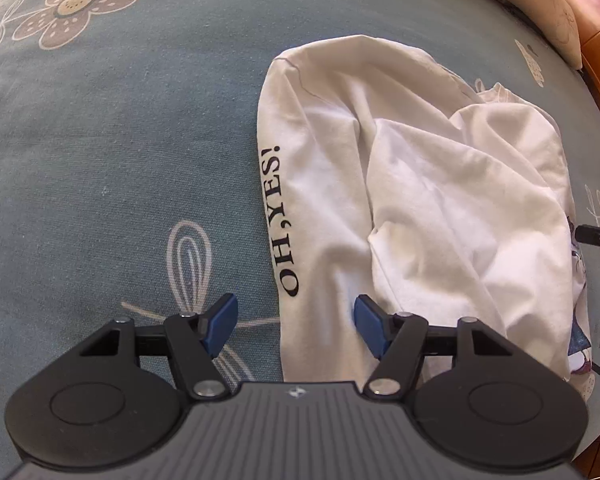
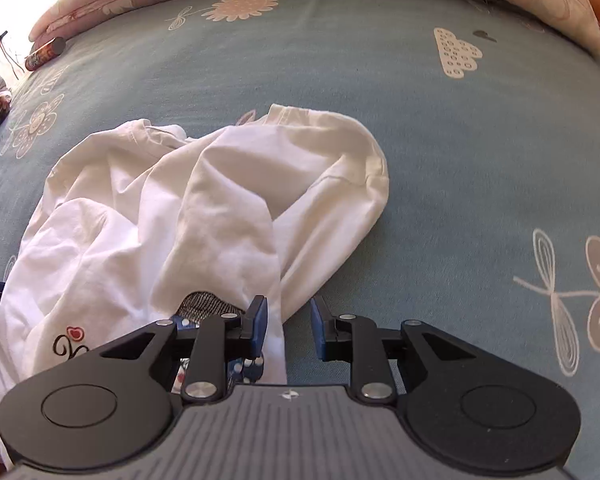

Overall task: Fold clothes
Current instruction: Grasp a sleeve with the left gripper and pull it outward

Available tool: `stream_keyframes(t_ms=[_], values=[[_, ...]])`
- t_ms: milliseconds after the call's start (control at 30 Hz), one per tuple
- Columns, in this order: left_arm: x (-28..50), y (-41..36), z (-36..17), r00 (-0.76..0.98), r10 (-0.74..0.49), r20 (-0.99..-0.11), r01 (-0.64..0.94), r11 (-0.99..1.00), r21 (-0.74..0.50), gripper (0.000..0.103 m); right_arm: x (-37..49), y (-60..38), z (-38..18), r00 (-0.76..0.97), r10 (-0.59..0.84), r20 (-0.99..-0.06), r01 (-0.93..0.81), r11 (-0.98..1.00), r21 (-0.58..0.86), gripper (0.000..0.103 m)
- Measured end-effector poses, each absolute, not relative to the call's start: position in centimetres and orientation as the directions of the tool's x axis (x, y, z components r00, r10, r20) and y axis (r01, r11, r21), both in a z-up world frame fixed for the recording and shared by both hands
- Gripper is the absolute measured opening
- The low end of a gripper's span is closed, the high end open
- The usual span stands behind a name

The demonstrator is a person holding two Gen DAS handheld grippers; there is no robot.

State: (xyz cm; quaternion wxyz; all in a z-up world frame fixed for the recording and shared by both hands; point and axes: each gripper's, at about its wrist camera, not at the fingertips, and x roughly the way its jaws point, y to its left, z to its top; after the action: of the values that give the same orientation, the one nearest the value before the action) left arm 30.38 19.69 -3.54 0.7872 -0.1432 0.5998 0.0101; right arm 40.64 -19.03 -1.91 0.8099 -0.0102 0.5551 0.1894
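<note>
The blue-grey flower-printed bedspread (image 1: 100,168) carries everything. On it lies one white cotton T-shirt with black "OH, YES!" lettering (image 1: 440,200), bunched into soft overlapping layers, not flat and not squared into a neat packet. That state fits either a garment partly gathered on its way into a fold or one loosely doubled over and awaiting tidying, so I judge only that the cloth is rumpled and no crisp fold shows.

Two black hand-held grippers with blue pads sit at the shirt's near edge. The left gripper (image 1: 296,324) has its jaws spread wide over the lettered side, holding nothing. The right gripper (image 2: 288,326) stands narrower but parted, an edge of cloth lying between the pads without being pinched.

Any grip here would call for closing on a single hem layer.

Beyond the shirt, one small dark cylindrical can (image 2: 46,53) rests by the pillow.
</note>
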Motion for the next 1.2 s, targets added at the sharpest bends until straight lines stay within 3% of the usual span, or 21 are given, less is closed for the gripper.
stream_keyframes(t_ms=[200, 600, 700, 733, 833, 1000, 1200], values=[[26.6, 18.5, -2.2, 0.253, -0.156, -0.955, -0.121, 0.974, -0.192, 0.064, 36.6, -18.8, -1.2, 0.296, 0.310, -0.903, -0.280, 0.932, 0.228, 0.033], [18.9, 12.3, -3.0, 0.136, -0.182, -0.974, 0.376, 0.919, -0.120, 0.067, 32.5, -17.3, 1.1, 0.303, 0.334, -0.893, -0.324, 0.917, 0.233, 0.037], [18.2, 11.4, -3.6, 0.136, -0.156, -0.978, 0.482, 0.873, -0.072, 0.056, 31.6, -16.3, 1.2, 0.300, 0.330, -0.895, -0.343, 0.913, 0.222, 0.037], [18.0, 11.1, -3.7, 0.139, -0.142, -0.980, 0.518, 0.854, -0.051, 0.037, 31.3, -16.0, 1.2, 0.299, 0.330, -0.895, -0.352, 0.910, 0.218, 0.037], [17.4, 10.6, -3.3, 0.157, -0.098, -0.983, 0.601, 0.799, 0.016, 0.014, 30.3, -14.9, 1.5, 0.300, 0.325, -0.897, -0.388, 0.900, 0.196, 0.037], [16.5, 12.0, -1.2, 0.236, 0.016, -0.972, 0.649, 0.741, 0.170, 0.010, 29.2, -13.6, 1.5, 0.297, 0.320, -0.900, -0.410, 0.894, 0.182, 0.037], [17.0, 17.8, 1.6, 0.322, 0.265, -0.909, 0.592, 0.693, 0.411, 0.010, 28.2, -12.7, 1.3, 0.286, 0.323, -0.902, -0.405, 0.894, 0.192, 0.037]])
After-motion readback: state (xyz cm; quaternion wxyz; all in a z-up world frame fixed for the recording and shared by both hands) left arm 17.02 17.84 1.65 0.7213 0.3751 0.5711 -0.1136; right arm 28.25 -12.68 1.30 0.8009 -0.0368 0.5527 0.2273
